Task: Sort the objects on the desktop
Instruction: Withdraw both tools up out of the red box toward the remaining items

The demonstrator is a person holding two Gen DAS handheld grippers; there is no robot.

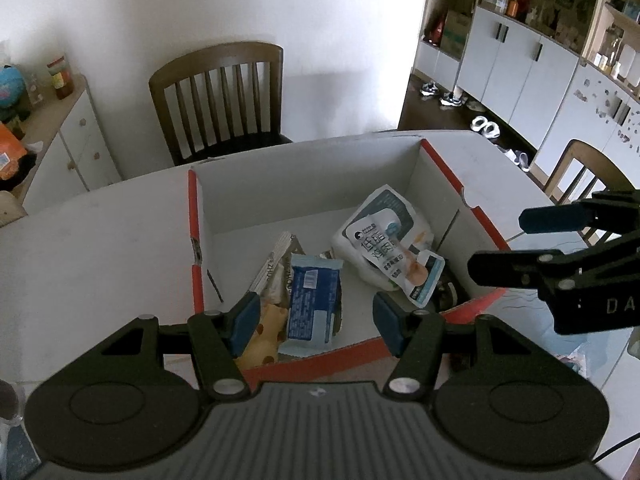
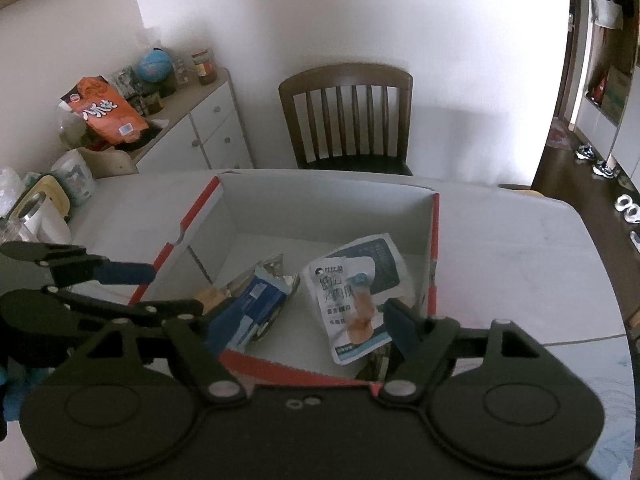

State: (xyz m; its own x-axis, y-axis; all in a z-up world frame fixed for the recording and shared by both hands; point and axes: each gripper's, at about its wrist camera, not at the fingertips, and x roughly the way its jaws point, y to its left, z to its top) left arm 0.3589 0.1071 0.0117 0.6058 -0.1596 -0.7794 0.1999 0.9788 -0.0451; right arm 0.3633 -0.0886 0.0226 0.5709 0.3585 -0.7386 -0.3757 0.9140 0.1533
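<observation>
A white cardboard box with red rims (image 1: 196, 216) (image 2: 435, 224) stands on the white table. Inside lie a white and teal food pouch (image 1: 384, 236) (image 2: 352, 280), a blue snack packet (image 1: 312, 300) (image 2: 252, 308), a yellow cheese-patterned packet (image 1: 266, 332) and other wrappers. My left gripper (image 1: 316, 320) is open and empty, hovering over the box's near edge above the blue packet. My right gripper (image 2: 304, 324) is open and empty above the near rim; it shows at the box's right side in the left wrist view (image 1: 504, 244).
A dark wooden chair (image 1: 220, 96) (image 2: 348, 116) stands behind the table. A white sideboard (image 2: 200, 136) with a globe, jars and an orange bag is at the left. A kettle and containers (image 2: 40, 208) stand on the table's left. Another chair (image 1: 584, 176) is at the right.
</observation>
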